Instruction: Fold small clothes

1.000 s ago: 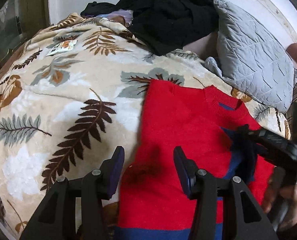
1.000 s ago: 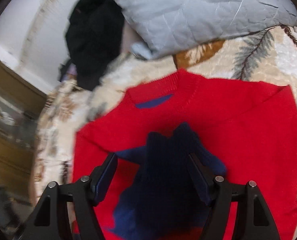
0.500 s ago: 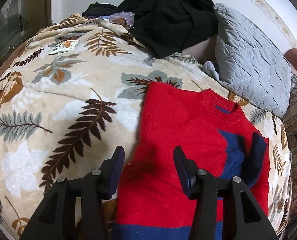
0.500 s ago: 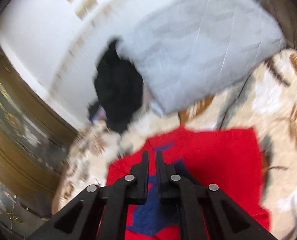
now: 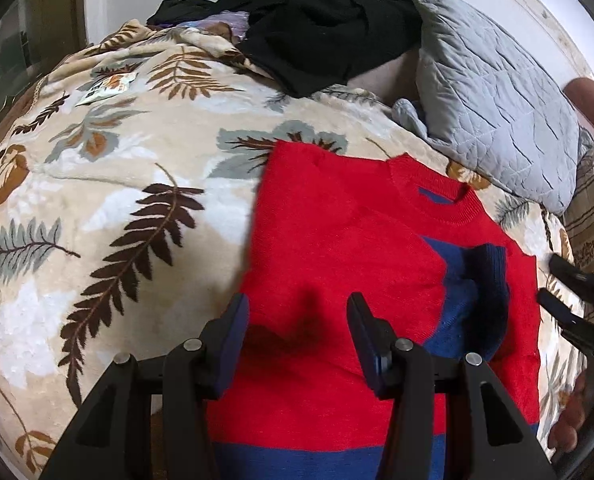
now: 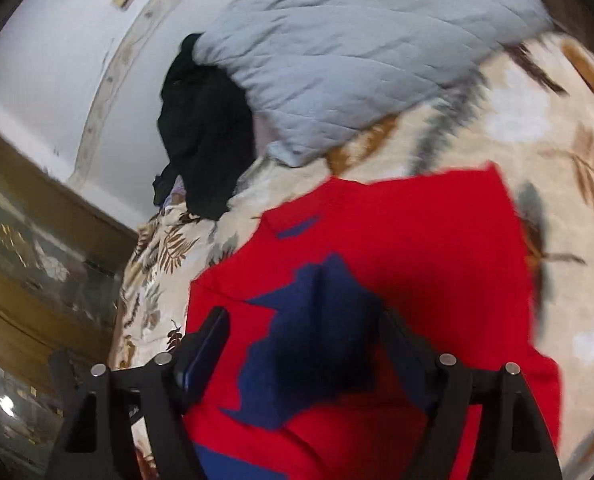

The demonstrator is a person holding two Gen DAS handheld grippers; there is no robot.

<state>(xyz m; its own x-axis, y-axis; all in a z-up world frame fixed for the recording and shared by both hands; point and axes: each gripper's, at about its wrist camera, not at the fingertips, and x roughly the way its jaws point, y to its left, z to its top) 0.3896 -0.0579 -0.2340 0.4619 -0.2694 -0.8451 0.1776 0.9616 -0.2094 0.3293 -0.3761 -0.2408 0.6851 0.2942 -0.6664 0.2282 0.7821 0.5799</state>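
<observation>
Red sweater [image 5: 337, 248] lies flat on the leaf-print blanket [image 5: 109, 184], neckline [image 5: 433, 196] toward the grey quilted pillow [image 5: 493, 92], blue hem band nearest the cameras. Both sleeves look tucked in already, since the body outline is a plain rectangle; the navy sleeve cuff [image 5: 485, 292] sits on the chest at the sweater's right side, slightly bunched and not pressed flat. Left gripper [image 5: 297, 344] hangs over the lower left part of the sweater, jaws apart with nothing between them, pads not pinching fabric; probably parked there to be ready for the hem. Right gripper [image 6: 303, 356] hovers over the navy cuff [image 6: 325, 320], jaws opening wide, cuff framed between them but not pinched as far as the blurred frame shows. In the left view it sits at the right edge, off the sweater's side. Next step is likely the bottom-to-collar fold, both claws taking the hem corners. Risk: the loose cuff slides out when the body gets lifted. Black clothes [image 5: 321, 20] piled at the far end by the wall, well apart, not involved.
</observation>
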